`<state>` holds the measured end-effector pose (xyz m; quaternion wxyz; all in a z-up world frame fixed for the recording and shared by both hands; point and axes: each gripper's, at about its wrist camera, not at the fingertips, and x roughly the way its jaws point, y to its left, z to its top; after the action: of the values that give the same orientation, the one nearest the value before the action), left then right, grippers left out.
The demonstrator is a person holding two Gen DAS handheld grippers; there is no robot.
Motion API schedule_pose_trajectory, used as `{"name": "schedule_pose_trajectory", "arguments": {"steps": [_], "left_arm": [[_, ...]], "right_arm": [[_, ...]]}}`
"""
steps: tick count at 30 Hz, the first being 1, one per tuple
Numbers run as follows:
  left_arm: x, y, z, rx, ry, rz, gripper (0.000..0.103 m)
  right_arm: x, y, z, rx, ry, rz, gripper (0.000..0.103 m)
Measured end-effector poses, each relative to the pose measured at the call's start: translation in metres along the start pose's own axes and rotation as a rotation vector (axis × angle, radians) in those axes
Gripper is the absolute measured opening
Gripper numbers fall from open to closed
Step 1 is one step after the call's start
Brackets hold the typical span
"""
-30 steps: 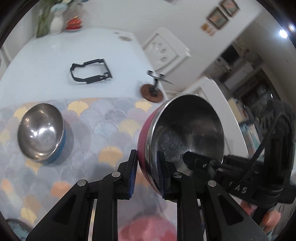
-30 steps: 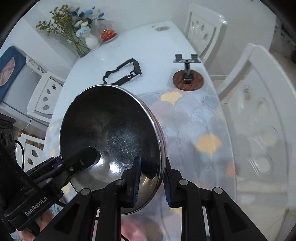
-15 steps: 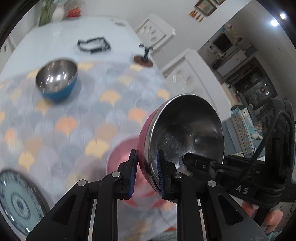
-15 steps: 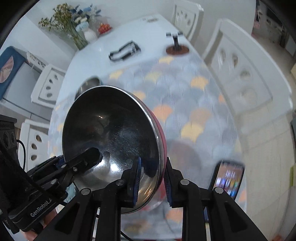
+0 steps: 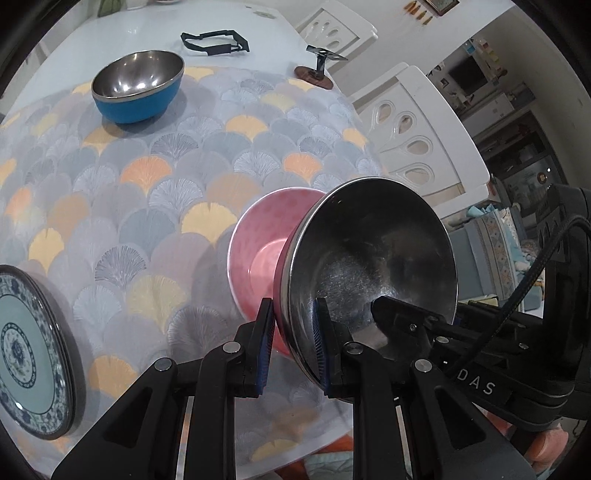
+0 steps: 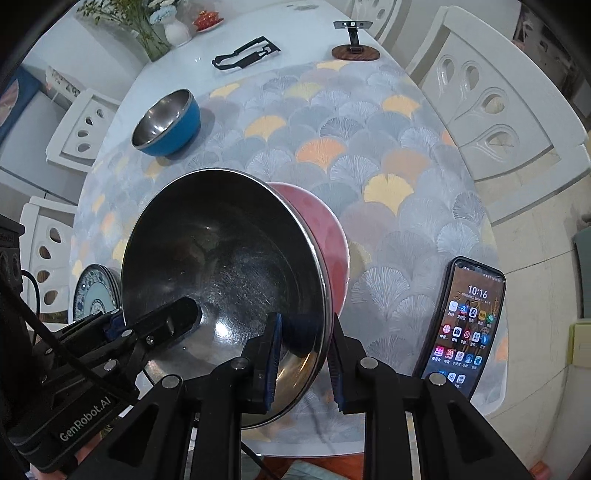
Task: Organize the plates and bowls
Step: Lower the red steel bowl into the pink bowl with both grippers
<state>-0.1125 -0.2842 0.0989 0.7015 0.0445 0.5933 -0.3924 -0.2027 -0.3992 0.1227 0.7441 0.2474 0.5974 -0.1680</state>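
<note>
On the fan-patterned tablecloth (image 5: pixel 155 206), a pink plate (image 5: pixel 255 243) lies directly beneath the red steel-lined bowl (image 5: pixel 369 258). Left gripper (image 5: pixel 291 343) clenches the bowl's rim at 6 o'clock; right gripper (image 6: pixel 304 354) grasps the opposite rim, both equally near. Blue bowl (image 5: pixel 136 88) sits at 11 o'clock, patterned plate (image 5: pixel 26 350) at 8.

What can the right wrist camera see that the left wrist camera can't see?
Only the right wrist view shows the phone with its screen lit and the flowers in a vase. Only the left wrist view shows the room with shelves past the chairs. Both show the steel bowl with the pink outside, each pair of tongs shut on its rim, the pink plate, the blue bowl and the patterned plate.
</note>
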Motion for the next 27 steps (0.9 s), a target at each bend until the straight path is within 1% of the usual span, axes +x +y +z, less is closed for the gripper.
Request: {"name": "schedule_pose_trajectory", "arguments": {"steps": [5,10,12,16,19,21,25,27], "left_arm": [[0.009,0.0,0.0,-0.001,0.015,0.019,0.017],[0.014,0.001,0.001,-0.007,0.017,0.024,0.017],[0.016,0.001,0.002,-0.004,0.015,0.033,0.017],[0.016,0.0,0.005,0.001,-0.001,0.058,0.017],[0.015,0.004,0.009,0.001,-0.019,0.087,0.019],[0.015,0.007,0.011,0.005,-0.038,0.116,0.027],[0.015,0.013,0.012,-0.003,-0.047,0.113,0.028],[0.014,0.014,0.01,0.012,-0.055,0.143,0.028]], "right_arm": [[0.006,0.001,0.003,-0.035,0.001,-0.036,0.024],[0.011,0.0,0.004,-0.037,0.008,-0.04,0.024],[0.012,0.0,0.005,-0.046,0.007,-0.048,0.024],[0.012,-0.002,0.006,-0.041,0.003,-0.036,0.024],[0.013,-0.005,0.008,-0.038,-0.004,-0.023,0.024],[0.013,-0.006,0.008,-0.04,-0.009,-0.014,0.024],[0.012,-0.004,0.008,-0.056,-0.016,-0.006,0.024],[0.013,-0.003,0.007,-0.064,-0.012,-0.008,0.024]]}}
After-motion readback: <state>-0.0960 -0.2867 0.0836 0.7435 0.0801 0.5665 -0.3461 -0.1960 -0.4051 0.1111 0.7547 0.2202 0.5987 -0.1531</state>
